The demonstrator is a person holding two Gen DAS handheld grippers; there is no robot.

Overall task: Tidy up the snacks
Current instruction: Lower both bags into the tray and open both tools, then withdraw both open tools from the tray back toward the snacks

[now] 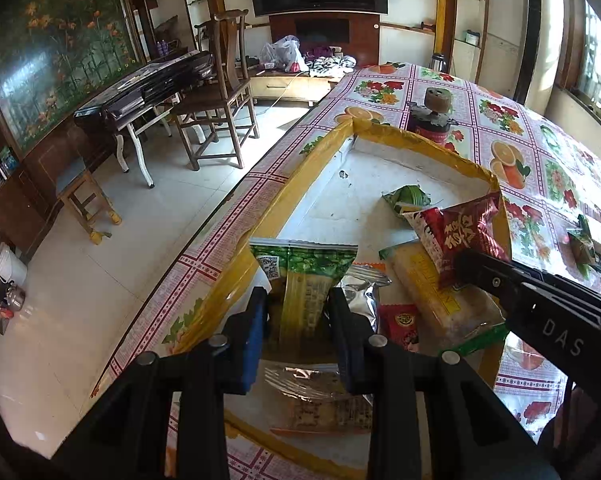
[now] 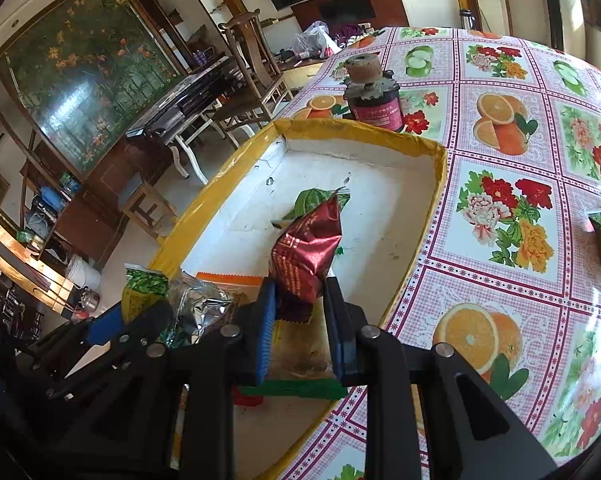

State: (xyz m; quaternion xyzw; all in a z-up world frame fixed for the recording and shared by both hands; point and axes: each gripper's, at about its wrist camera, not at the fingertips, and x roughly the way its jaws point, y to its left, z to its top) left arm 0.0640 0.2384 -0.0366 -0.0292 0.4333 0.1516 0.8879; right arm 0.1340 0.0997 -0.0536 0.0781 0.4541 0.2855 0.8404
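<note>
- Left gripper (image 1: 298, 308): clenched on a green-and-yellow snack packet (image 1: 304, 280), which stands upright between the blue pad and the black pad, above the near end of the tray.
- Right gripper (image 2: 300, 300): clenched on the lower end of a dark red foil packet (image 2: 306, 258); the packet rises upright out of the jaws over the tray's interior. From the left wrist view the same red packet (image 1: 466, 232) appears at the tip of the right tool, close to the tray's right wall.
- Tray (image 2: 380, 130): a shallow white box with yellow-taped rim, resting on the table with the floral-and-fruit cloth (image 2: 500, 200); its far half is mostly bare.
- Small green packet (image 1: 408, 198): lies on the tray floor, just beyond the red packet.
- Near end of tray: a pale yellow snack bag (image 1: 432, 292), a silver foil packet (image 1: 362, 294) and a small red packet (image 1: 400, 322) lie heaped together, touching one another.
- Further green packets (image 1: 584, 244): on the cloth outside the tray, to its right.
- Dark jar with red label (image 2: 374, 102): stands on the cloth just beyond the tray's far wall, a brown round object on its lid.
- Background: wooden chair (image 1: 220, 92) on the tiled floor, left of the table.
</note>
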